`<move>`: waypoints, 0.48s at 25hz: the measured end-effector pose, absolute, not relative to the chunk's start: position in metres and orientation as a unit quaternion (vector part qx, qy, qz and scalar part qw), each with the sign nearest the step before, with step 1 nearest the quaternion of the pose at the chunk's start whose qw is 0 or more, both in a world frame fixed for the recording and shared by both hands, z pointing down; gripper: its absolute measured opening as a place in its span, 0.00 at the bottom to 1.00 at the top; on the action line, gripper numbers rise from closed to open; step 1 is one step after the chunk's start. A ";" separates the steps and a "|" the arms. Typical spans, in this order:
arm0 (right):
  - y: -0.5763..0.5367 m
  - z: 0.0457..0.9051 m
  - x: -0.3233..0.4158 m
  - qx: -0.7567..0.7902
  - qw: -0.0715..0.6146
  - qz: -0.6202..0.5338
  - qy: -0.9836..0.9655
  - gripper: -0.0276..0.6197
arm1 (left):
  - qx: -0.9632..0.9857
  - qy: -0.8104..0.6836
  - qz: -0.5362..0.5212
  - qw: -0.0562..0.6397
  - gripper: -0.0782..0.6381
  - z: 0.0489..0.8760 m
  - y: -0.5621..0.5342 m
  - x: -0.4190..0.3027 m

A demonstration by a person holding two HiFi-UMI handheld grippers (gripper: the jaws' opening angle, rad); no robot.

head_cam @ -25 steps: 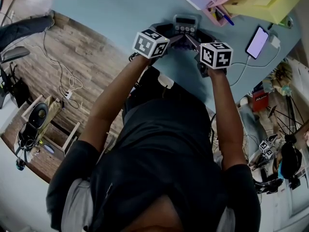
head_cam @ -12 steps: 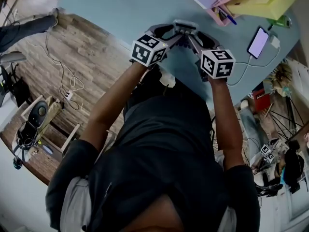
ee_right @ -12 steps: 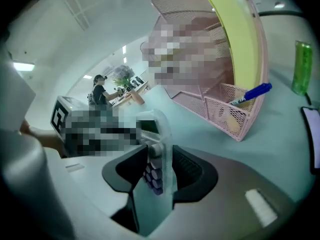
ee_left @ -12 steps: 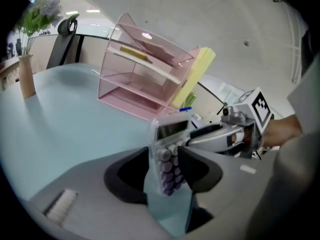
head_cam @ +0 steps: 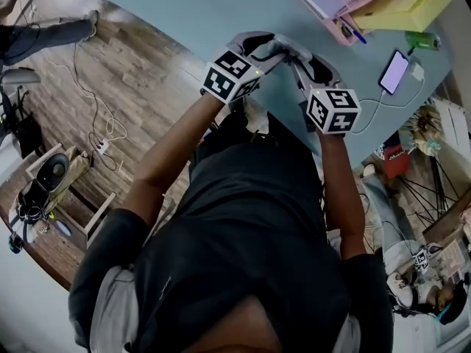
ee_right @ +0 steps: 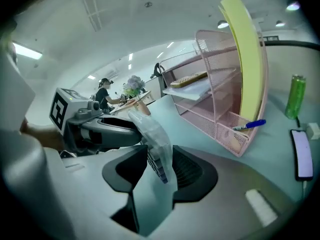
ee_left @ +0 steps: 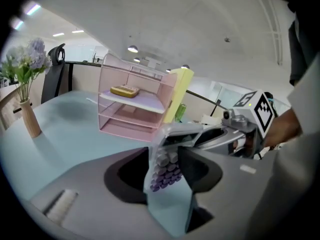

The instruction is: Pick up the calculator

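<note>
Left arm: stretched forward.
Left gripper: angled down, jaws clamped on one end of calculator.
Right arm: stretched forward.
Right gripper: angled down, jaws clamped on opposite end.

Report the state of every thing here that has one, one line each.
calculator, gripped from two sides, held clear of the table
left tool, shut on the calculator
right tool, shut on the calculator
phone, flat on the table, screen lit
green bottle, standing upright
blue pen, lying in the pink rack's front tray
flower vase, upright
</note>
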State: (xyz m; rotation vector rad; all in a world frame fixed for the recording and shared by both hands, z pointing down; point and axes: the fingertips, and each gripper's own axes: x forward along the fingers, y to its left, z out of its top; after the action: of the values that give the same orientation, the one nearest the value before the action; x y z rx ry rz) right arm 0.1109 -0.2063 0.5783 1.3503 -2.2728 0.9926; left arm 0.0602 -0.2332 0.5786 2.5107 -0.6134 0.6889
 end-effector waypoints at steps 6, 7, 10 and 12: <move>-0.209 0.541 0.105 0.481 0.146 0.306 -0.808 0.28 | 0.923 -0.231 0.228 0.208 0.43 0.544 -0.231 0.052; -0.209 0.535 0.105 0.483 0.143 0.299 -0.811 0.28 | 0.925 -0.232 0.225 0.202 0.43 0.538 -0.231 0.051; -0.208 0.514 0.100 0.485 0.138 0.279 -0.817 0.28 | 0.930 -0.230 0.220 0.185 0.43 0.520 -0.228 0.044; -0.207 0.500 0.093 0.487 0.134 0.266 -0.821 0.28 | 0.934 -0.229 0.214 0.173 0.43 0.505 -0.226 0.038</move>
State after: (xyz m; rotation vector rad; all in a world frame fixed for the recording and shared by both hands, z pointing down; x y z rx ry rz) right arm 0.0934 -0.2070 0.4996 1.4103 -2.3807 0.7701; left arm 0.0377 -0.2264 0.5051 2.6488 -0.6508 0.6067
